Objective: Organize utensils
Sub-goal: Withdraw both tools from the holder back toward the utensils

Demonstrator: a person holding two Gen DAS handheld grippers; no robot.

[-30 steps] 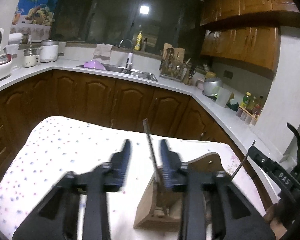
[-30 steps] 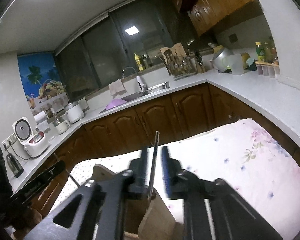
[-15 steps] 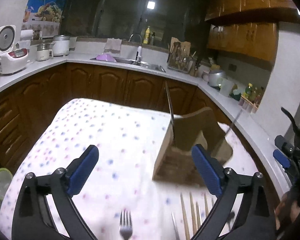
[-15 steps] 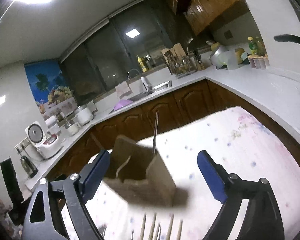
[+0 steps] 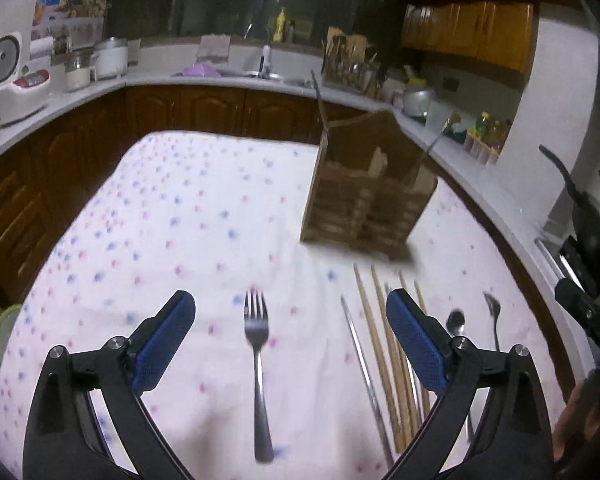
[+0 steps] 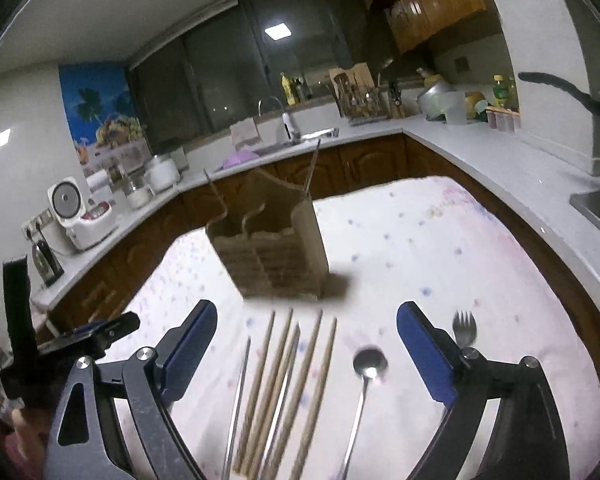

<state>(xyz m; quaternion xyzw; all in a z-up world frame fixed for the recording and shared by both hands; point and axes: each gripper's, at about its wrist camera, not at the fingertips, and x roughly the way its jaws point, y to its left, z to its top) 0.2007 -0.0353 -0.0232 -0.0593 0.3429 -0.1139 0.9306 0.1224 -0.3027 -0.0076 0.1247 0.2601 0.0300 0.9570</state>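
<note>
A table (image 5: 180, 208) under a white cloth dotted pink and blue fills the lower part of both views; dark wood cabinets and a pale counter (image 5: 80, 96) wrap round it on the far sides; a rice cooker (image 5: 12, 76) stands on the counter at the left, a sink (image 6: 312, 136) further along. On the cloth stands a wooden holder (image 5: 364, 196), upright, split into compartments; one thin metal rod (image 5: 318, 92) rises from its far corner, and another thin piece leans out on the other side, too blurred to name. The left gripper (image 5: 290, 344) hangs over the cloth with its blue pads wide apart, holding nothing; the right gripper (image 6: 306, 350) likewise, fingers spread and empty. In front of the holder lie the loose pieces, flat on the cloth and apart from it: wooden chopsticks (image 6: 296, 380) in a rough fan, with metal chopsticks (image 6: 236, 400) among them and at their left edge; a fork (image 5: 257, 372) well to the left, between the left gripper's fingers, tines toward the holder; a spoon (image 6: 366, 376) just right of the chopsticks, bowl toward the holder; a spork (image 6: 465, 330) beyond it, partly hidden by the right gripper's right finger.
</note>
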